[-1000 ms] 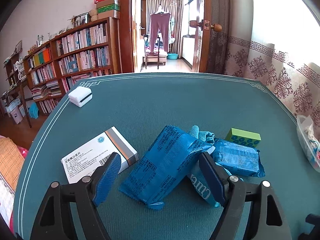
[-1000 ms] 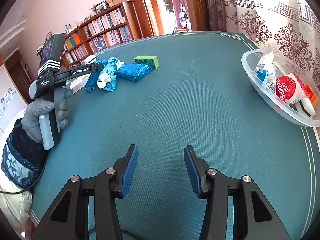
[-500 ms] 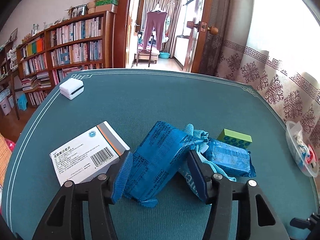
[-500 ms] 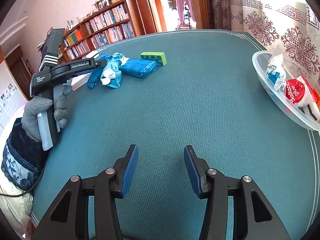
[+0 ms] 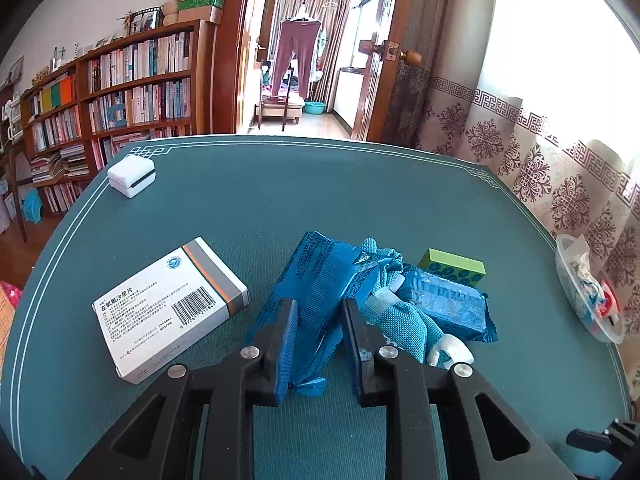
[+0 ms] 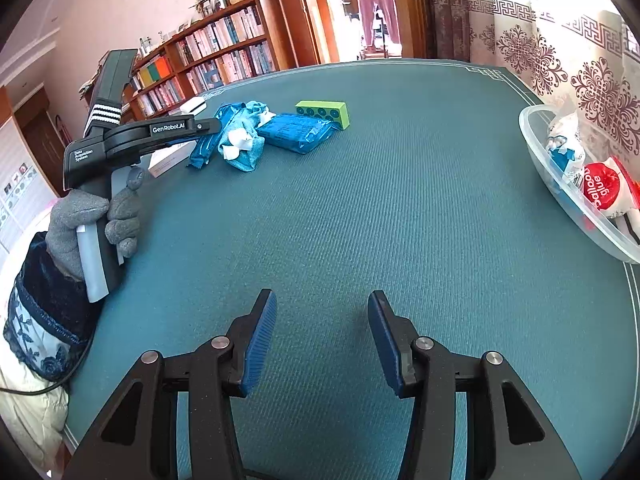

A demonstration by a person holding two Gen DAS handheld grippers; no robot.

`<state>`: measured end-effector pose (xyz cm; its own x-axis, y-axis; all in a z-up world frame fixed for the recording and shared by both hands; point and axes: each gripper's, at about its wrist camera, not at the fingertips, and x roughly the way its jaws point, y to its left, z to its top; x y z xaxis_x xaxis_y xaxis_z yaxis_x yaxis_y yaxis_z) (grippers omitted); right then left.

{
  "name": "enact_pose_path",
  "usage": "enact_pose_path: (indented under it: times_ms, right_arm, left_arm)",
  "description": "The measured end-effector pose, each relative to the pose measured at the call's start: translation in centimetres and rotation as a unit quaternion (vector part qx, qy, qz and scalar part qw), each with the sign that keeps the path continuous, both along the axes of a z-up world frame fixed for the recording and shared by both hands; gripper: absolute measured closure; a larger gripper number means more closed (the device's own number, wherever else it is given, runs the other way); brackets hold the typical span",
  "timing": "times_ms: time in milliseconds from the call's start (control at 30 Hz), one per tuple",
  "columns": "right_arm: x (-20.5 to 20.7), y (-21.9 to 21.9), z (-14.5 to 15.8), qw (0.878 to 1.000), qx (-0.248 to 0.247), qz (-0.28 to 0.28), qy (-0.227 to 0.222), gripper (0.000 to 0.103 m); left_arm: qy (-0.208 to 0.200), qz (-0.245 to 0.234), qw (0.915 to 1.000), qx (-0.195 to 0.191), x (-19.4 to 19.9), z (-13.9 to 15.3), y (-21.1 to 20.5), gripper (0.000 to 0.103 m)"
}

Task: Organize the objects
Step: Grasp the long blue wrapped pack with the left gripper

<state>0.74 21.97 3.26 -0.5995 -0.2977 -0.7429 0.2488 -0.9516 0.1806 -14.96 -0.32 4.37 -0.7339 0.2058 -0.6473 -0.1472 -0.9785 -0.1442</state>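
Pinching the long blue packet (image 5: 320,300), the left gripper (image 5: 318,320) has its fingers tight on the near end. Right gripper (image 6: 322,320) hangs wide, near, well apart from the pile.

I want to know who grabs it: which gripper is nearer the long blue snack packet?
Left. The left gripper has its fingers closed on the long blue snack packet; the right gripper hovers open over bare table, well away from it.

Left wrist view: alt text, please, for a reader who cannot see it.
The left gripper is shut on a long blue packet on a green table. A white medicine box lies left; a blue glove, second blue packet and green block lie right.
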Motion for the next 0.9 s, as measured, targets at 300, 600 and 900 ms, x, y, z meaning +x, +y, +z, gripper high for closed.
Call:
enact_pose_path:
  times_ms: [300,600,900]
  right_arm:
    - [0.2,-0.1,0.1,1.000,-0.003,0.001,-0.001,0.054]
    - [0.1,-0.1,-0.2,1.000,-0.008,0.002,-0.004,0.054]
    - [0.0,-0.1,-0.5,1.000,-0.009,-0.001,-0.008,0.054]
  left_arm:
    - [0.016,0.023,0.9995,-0.017,-0.5,-0.3,0.0,0.060]
    - [0.008,0.025,0.9991,-0.033,-2.2,-0.7,-0.2,0.037]
    - [-0.001,0.030,0.9983,-0.050,-3.0,-1.0,-0.5,0.037]
